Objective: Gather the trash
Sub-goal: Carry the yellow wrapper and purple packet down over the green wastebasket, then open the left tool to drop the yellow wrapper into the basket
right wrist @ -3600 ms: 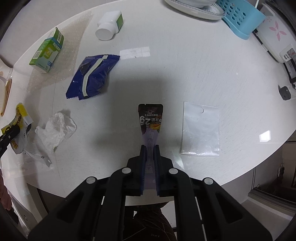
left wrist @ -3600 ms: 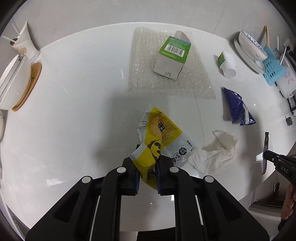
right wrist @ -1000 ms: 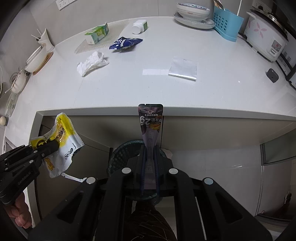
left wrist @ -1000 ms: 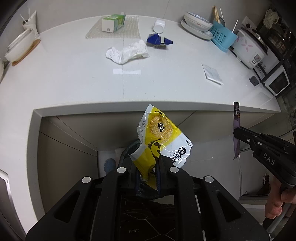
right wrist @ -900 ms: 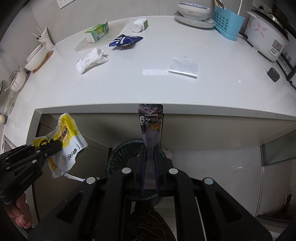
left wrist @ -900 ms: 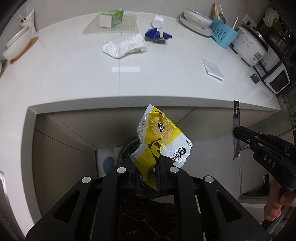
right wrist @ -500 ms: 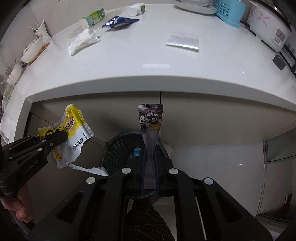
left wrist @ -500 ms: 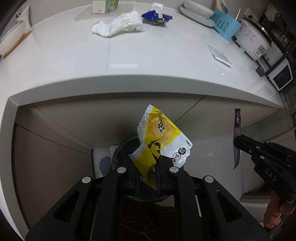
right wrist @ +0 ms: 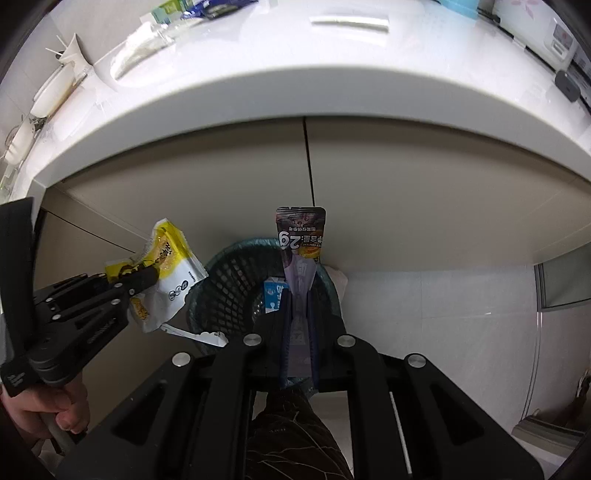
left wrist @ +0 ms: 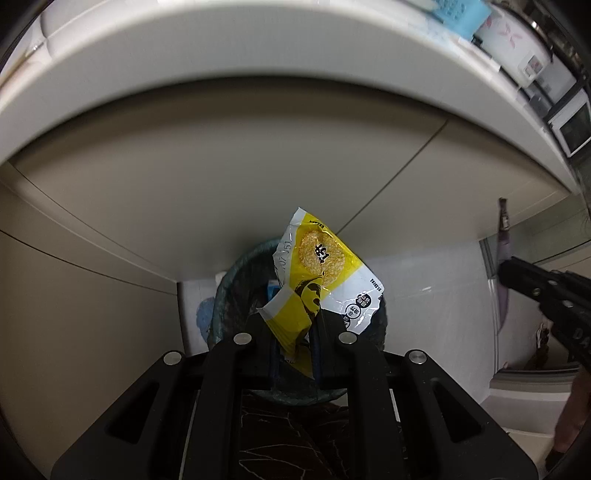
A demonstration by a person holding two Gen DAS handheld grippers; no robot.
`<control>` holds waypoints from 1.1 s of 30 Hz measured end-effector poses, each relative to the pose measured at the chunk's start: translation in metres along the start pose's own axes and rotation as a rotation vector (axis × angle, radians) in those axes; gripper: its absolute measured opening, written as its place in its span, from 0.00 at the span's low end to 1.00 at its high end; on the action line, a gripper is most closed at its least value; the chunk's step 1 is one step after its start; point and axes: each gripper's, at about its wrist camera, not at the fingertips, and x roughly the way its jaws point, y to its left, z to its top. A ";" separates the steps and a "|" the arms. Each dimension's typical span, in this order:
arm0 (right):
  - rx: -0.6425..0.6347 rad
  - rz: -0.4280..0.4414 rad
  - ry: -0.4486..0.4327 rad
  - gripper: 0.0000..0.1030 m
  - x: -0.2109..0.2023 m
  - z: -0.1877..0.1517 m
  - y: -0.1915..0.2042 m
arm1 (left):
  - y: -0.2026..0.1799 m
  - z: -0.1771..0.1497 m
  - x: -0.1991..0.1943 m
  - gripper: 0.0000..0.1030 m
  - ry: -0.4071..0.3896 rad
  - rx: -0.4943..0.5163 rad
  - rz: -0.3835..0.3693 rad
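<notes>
My left gripper (left wrist: 293,325) is shut on a yellow and white snack wrapper (left wrist: 325,273) and holds it above a dark mesh waste basket (left wrist: 229,291) on the floor under the counter. My right gripper (right wrist: 298,295) is shut on a narrow purple sachet wrapper (right wrist: 301,236), also above the basket (right wrist: 225,273). In the right wrist view the left gripper (right wrist: 147,275) and its yellow wrapper (right wrist: 166,266) are at the basket's left rim. In the left wrist view the right gripper (left wrist: 504,266) holds the purple wrapper (left wrist: 504,236) at the right. A blue and white carton (right wrist: 275,293) lies inside the basket.
The white counter's edge (right wrist: 295,85) overhangs the basket, with beige cabinet doors (right wrist: 369,184) behind it. On the countertop lie a crumpled tissue (right wrist: 140,46), a clear plastic bag (right wrist: 349,20) and other wrappers. A white scrap (right wrist: 195,334) lies by the basket.
Both grippers have dropped from counter height to below the counter's edge and closer to the basket, each still holding its wrapper. The basket now looms larger in both views.
</notes>
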 end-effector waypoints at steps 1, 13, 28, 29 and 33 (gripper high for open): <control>0.004 -0.002 0.006 0.08 0.002 -0.002 -0.001 | -0.001 0.000 0.005 0.12 0.007 0.003 0.001; 0.013 -0.011 0.046 0.08 0.017 -0.014 -0.010 | -0.018 -0.009 0.036 0.16 0.066 0.049 -0.001; 0.001 0.002 0.063 0.08 0.017 -0.012 -0.010 | -0.014 -0.012 0.026 0.59 0.046 0.033 -0.007; -0.001 0.006 0.065 0.08 0.018 -0.012 -0.010 | -0.013 -0.011 0.022 0.64 0.036 0.029 0.004; -0.014 0.033 0.068 0.08 0.022 -0.009 -0.006 | -0.002 -0.009 0.007 0.80 -0.012 -0.005 0.009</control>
